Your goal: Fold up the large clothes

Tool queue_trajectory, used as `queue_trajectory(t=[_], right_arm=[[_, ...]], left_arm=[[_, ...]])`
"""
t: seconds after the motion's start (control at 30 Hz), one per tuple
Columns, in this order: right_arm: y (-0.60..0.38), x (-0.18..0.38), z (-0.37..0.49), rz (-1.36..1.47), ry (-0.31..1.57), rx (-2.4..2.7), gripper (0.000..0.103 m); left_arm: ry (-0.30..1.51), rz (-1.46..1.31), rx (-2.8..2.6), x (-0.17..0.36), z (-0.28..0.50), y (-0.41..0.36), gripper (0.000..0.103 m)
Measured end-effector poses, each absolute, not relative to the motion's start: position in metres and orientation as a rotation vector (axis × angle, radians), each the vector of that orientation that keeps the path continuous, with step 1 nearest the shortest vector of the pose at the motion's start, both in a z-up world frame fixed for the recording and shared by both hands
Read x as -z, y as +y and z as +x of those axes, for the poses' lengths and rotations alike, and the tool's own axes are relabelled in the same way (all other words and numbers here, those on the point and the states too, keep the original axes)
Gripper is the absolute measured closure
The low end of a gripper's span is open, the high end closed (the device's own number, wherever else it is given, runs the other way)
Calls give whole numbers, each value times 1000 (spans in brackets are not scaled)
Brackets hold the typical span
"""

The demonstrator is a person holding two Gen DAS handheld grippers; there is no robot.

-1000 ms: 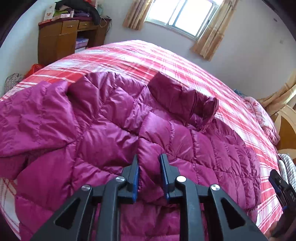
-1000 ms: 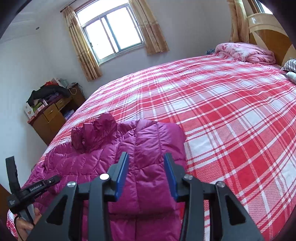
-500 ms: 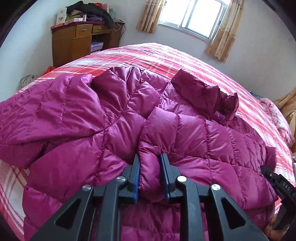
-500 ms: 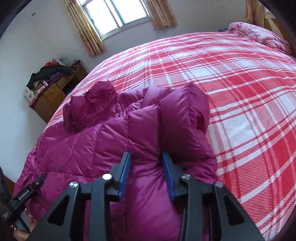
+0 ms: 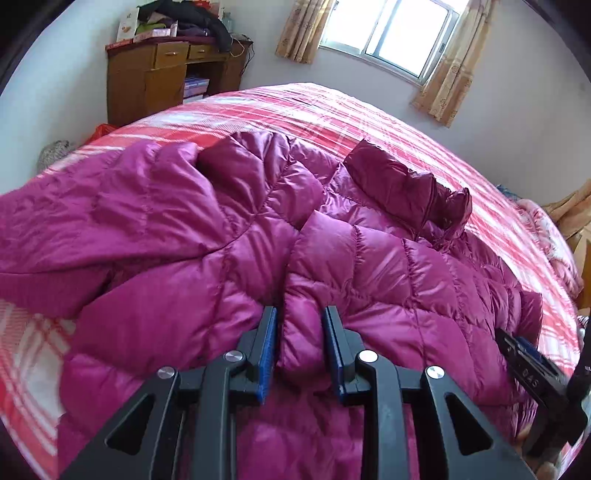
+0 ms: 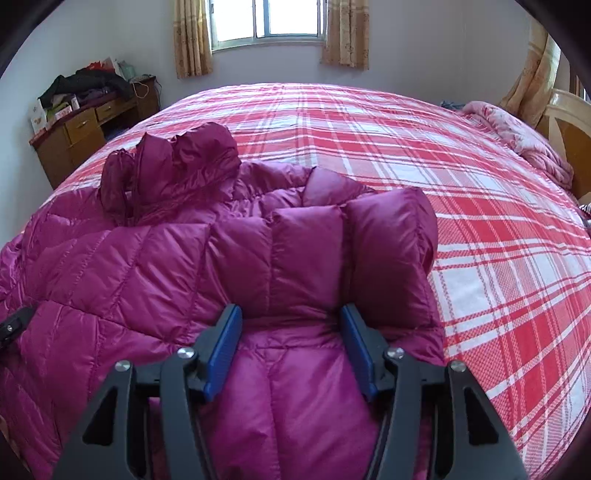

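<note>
A large magenta quilted down jacket (image 5: 369,266) lies on the red plaid bed; it also shows in the right wrist view (image 6: 155,258). Its hood (image 5: 410,192) is bunched at the far side, and shows in the right wrist view (image 6: 173,162). My left gripper (image 5: 299,325) is shut on a fold of the jacket. My right gripper (image 6: 291,321) has its jaws spread wide around a folded-over edge of the jacket, with padded fabric between them. The right gripper also shows at the right edge of the left wrist view (image 5: 532,373).
The red and white plaid bedspread (image 6: 461,184) covers the bed. A wooden desk (image 5: 159,77) piled with clothes stands by the wall. A pink blanket (image 6: 517,136) lies near the wooden headboard (image 6: 569,125). A window (image 6: 269,18) with curtains is at the back.
Both grippers have carried the jacket's near edge toward the hood. The right jaws closed on the fabric, then spread wider again. The left gripper has stayed clamped on its fold.
</note>
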State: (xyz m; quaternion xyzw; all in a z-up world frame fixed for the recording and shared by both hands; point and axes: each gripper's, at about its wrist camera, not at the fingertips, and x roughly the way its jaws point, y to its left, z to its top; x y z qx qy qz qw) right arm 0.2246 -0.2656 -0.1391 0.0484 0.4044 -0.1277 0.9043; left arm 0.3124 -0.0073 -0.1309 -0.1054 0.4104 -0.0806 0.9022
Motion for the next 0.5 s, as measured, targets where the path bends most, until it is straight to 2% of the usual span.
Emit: queue_trajectory(t=[0.1,0.13,0.2,0.27,0.37,0.5], right_arm=[[-266,139,224,97,835,268,44],[-266,139,224,97,834,268,44],[-265,139,223,97,832,265,41],[-264,138,223,92,831,264,40],[-263,137,223,99,825,250,34],[-263,137,224,96,826,252,33]], left_arm=[[806,-205,159,115,291,9,73],[795,-216,152,110,285,19,69],[782,-270,102,100,276,52,53],[755,-357,23,91,270,94,28],[679,-425,-131,79,261,152,24],[660,-456,-301,72,261,211,18]])
